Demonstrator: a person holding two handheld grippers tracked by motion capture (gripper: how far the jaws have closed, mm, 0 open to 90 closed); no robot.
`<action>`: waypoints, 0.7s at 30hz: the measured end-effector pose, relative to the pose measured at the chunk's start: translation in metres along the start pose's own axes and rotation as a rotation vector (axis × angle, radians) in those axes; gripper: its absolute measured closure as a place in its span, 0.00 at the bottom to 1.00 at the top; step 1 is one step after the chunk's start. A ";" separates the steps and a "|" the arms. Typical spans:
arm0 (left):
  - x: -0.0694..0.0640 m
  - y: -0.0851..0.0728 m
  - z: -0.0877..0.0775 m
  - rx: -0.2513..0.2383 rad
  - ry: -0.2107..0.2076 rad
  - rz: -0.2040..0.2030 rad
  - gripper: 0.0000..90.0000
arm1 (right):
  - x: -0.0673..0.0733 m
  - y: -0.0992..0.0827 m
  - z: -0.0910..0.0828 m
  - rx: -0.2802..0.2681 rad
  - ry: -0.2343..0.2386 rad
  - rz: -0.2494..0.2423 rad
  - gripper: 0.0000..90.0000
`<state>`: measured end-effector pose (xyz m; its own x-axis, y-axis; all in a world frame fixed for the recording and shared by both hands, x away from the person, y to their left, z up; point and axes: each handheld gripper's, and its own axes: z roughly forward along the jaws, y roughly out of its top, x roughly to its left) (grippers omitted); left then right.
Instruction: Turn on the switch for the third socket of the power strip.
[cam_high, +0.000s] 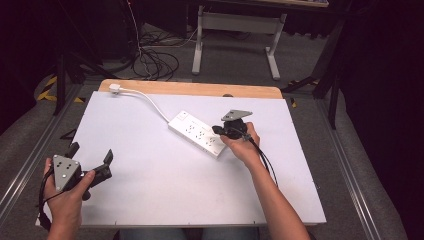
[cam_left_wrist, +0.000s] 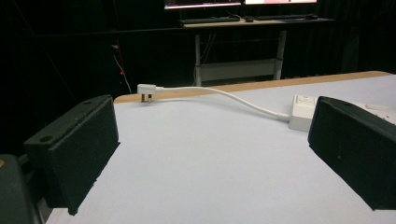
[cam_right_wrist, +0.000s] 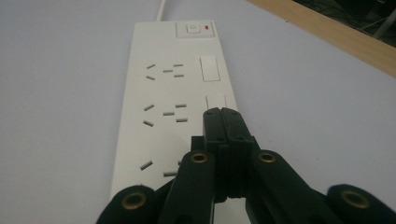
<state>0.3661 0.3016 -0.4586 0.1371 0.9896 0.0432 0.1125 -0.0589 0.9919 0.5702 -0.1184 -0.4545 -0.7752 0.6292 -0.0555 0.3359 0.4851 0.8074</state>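
High view. A white power strip (cam_high: 198, 134) lies aslant at the centre of the white table (cam_high: 150, 190), its cord (cam_high: 150, 102) running to a plug (cam_high: 115, 88) at the upper left, by the table's wooden far edge. The right tool (cam_high: 218, 130), held in the right hand (cam_high: 245, 145), has its tip over the strip's near end, at centre right of the frame; the jaws are closed on nothing, probably so that they form one narrow tip for pressing. The left tool (cam_high: 92, 161) sits at lower left, well apart from the strip, jaws spread and empty; it appears to be waiting clear of the work.

Left gripper view. The two black jaws stand wide apart at the left and right edges, with bare table between them. The plug (cam_left_wrist: 147, 89) rests prongs-down at upper left, and the cord (cam_left_wrist: 224, 95) arcs across to the strip's end (cam_left_wrist: 303, 112) at centre right.

Right gripper view. The closed jaws rise from the bottom centre and meet at the right tool's tip (cam_right_wrist: 221, 113), over the strip (cam_right_wrist: 163, 88), just below a small rectangular port. The strip's switch (cam_right_wrist: 192, 29) lies at the upper centre, far from the tip. Whether the tip touches the strip cannot be told.
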 end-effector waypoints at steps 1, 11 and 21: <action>0.000 0.000 0.000 -0.001 -0.001 0.001 0.02 | 0.000 0.000 0.000 0.000 -0.001 0.001 1.00; 0.000 0.000 0.000 0.002 -0.001 0.004 0.02 | -0.002 -0.003 0.004 0.003 -0.002 0.013 1.00; 0.001 -0.001 -0.002 0.001 0.005 0.004 0.03 | -0.002 -0.005 0.009 0.008 -0.001 0.011 1.00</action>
<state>0.3639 0.3031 -0.4590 0.1323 0.9901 0.0477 0.1129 -0.0628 0.9916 0.5747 -0.1163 -0.4632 -0.7713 0.6347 -0.0475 0.3485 0.4835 0.8030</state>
